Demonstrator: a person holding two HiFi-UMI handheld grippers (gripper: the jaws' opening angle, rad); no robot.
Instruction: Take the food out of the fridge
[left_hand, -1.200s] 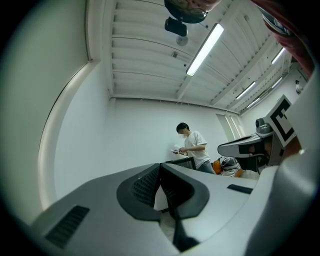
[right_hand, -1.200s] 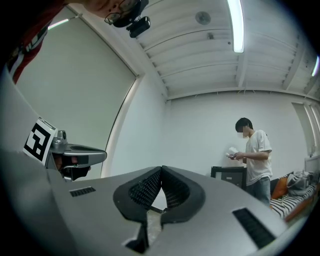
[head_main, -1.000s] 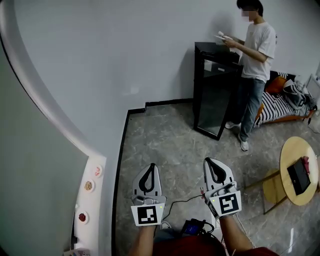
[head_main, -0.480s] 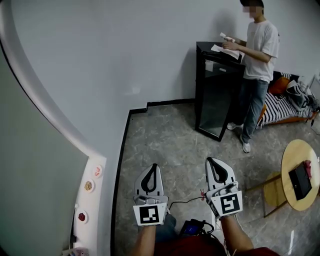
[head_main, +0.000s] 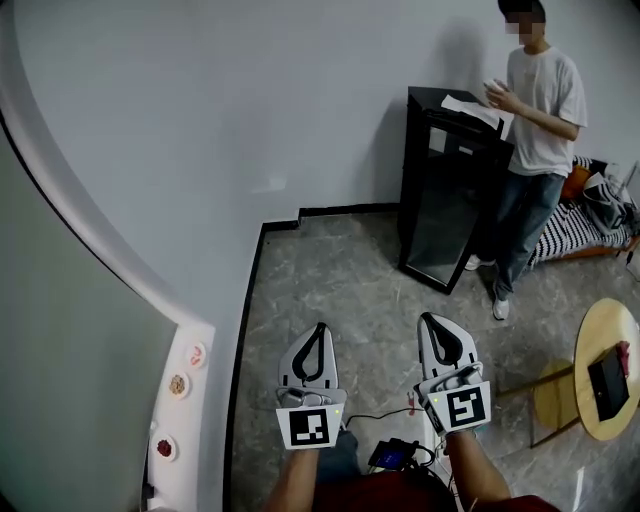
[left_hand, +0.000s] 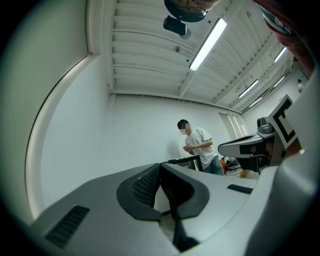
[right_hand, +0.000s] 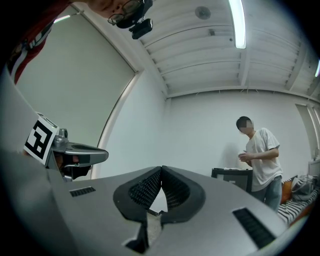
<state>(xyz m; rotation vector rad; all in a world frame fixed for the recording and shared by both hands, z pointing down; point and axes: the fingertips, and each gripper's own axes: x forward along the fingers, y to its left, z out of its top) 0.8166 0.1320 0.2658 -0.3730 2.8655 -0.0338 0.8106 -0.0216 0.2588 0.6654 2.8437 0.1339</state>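
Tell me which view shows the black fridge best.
The head view: the black fridge stands whole against the wall, door shut, a person beside it. The left gripper view shows only its top edge; the right gripper view shows just its upper part.

The fridge (head_main: 452, 190) — black, narrow, glass-fronted — stands upright, door shut, against the white wall (head_main: 250, 120).

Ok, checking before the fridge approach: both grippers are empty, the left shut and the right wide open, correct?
Not quite. The right gripper is shut too: the right gripper view shows its jaws meeting with nothing between them. The left gripper is shut and empty, as you said.
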